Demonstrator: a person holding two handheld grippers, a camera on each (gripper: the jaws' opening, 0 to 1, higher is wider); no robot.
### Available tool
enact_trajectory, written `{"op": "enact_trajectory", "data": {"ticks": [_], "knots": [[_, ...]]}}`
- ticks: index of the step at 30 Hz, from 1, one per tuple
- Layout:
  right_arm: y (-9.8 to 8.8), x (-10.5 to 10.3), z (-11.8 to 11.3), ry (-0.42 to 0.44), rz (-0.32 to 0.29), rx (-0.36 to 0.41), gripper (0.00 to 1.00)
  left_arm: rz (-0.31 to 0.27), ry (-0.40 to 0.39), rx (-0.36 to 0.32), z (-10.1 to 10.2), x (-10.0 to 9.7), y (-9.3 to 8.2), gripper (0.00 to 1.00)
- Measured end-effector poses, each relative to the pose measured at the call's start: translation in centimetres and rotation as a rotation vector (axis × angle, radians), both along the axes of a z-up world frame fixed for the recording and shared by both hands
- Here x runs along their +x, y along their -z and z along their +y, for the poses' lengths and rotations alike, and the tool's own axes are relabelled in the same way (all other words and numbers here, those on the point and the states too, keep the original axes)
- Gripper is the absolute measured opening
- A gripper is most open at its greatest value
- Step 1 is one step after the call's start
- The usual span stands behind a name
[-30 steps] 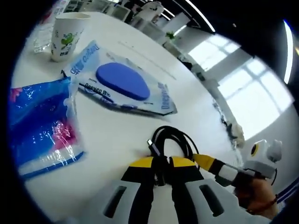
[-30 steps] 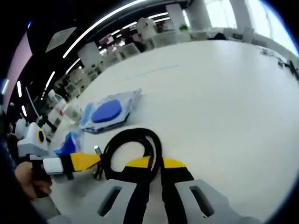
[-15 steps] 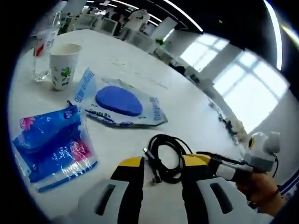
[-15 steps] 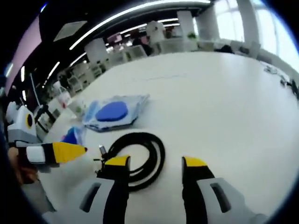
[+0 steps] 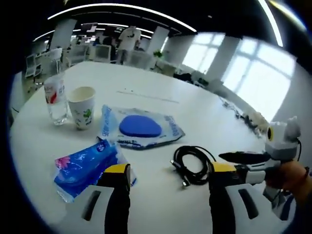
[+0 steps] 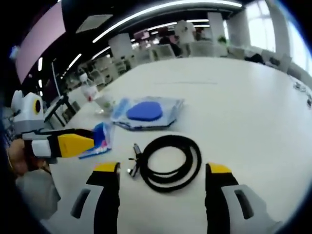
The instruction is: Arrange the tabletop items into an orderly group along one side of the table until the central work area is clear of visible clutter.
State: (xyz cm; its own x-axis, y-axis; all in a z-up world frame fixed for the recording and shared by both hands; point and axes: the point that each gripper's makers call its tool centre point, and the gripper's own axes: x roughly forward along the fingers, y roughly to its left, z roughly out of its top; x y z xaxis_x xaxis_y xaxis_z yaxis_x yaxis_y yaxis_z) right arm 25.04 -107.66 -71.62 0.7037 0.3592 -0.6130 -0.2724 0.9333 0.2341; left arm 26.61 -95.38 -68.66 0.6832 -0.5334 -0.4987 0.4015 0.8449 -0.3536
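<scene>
- Left gripper (image 5: 168, 178): jaws wide apart, nothing between them, above white table (image 5: 146, 92).
- Right gripper (image 6: 163, 175): jaws spread, empty; coiled black cable (image 6: 168, 156) lies flat on the table just ahead.
- Left gripper view: cable at 4 o'clock of the blue pad in a clear bag (image 5: 141, 127), near but apart.
- Blue tissue pack (image 5: 87, 165) at 7 o'clock of the bag, just beside it.
- Paper cup (image 5: 82, 106) at 9 o'clock of the bag; clear bottle (image 5: 55, 97) just beside the cup, both upright.
- Right gripper enters this view at 3 o'clock, a hand (image 5: 295, 178) holding it.
</scene>
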Motion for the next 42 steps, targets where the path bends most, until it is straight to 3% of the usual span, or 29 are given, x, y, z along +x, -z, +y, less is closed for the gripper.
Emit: {"op": "enact_trajectory", "data": {"ticks": [3, 8, 16, 28, 36, 42], "knots": [[-0.5, -0.3, 0.8, -0.024, -0.017, 0.001, 0.77, -0.026, -0.011, -0.011, 0.7, -0.2, -0.4, 0.76], [-1.2, -1.1, 2.6, -0.089, -0.041, 0.003, 0.81, -0.072, -0.019, 0.049, 2.4, -0.5, -0.6, 0.92], [-2.0, -1.4, 4.8, -0.148, -0.083, 0.018, 0.84, -0.042, -0.046, 0.165, 6.1, -1.2, 0.8, 0.94], [-2.7, -1.3, 7.9, -0.245, -0.139, 0.021, 0.82, 0.020, -0.141, 0.231, 10.9, -2.0, 2.5, 0.81], [-2.3, -0.5, 10.0, -0.304, -0.140, 0.023, 0.73, 0.063, -0.218, 0.277, 13.8, -2.1, 3.8, 0.65], [-1.9, 0.0, 11.4, -0.335, -0.141, 0.027, 0.65, 0.074, -0.249, 0.277, 14.7, -2.3, 4.4, 0.56]]}}
